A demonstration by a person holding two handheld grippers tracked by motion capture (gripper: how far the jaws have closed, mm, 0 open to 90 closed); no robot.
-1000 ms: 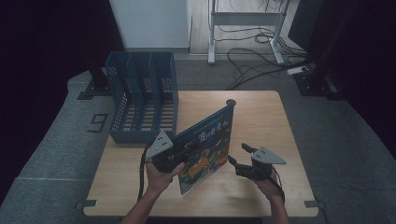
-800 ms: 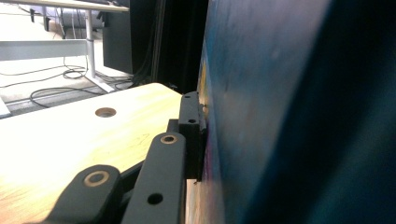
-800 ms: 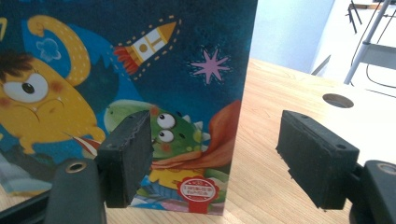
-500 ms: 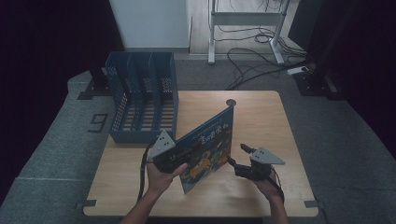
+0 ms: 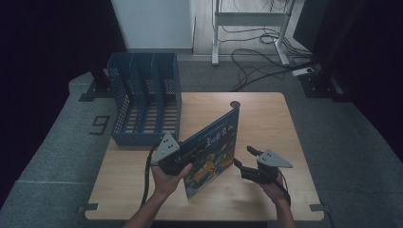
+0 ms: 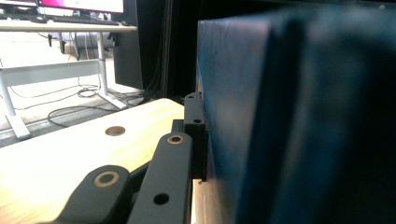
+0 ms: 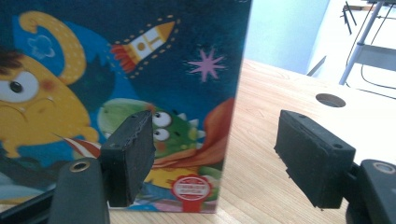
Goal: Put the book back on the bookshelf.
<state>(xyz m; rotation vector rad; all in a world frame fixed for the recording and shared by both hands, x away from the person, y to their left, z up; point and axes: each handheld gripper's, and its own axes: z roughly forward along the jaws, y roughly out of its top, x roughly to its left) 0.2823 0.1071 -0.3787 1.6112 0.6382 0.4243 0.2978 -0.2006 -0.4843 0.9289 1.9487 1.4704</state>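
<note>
A children's picture book (image 5: 214, 145) with a dark blue cover, a rocket and cartoon monsters stands upright and tilted on the wooden table (image 5: 266, 118). My left gripper (image 5: 184, 160) is shut on the book near its lower left part. In the left gripper view one black finger (image 6: 194, 135) presses against the blue cover (image 6: 303, 116), and the other is hidden behind it. My right gripper (image 5: 244, 158) is open just right of the book. In the right gripper view the book's free edge (image 7: 140, 60) stands between the spread jaws of that gripper (image 7: 215, 158), touching neither pad.
A blue mesh file rack (image 5: 142, 95) with several slots stands at the table's back left. A round cable hole (image 5: 234, 103) sits near the far edge. Behind the table are desk legs and cables on the floor.
</note>
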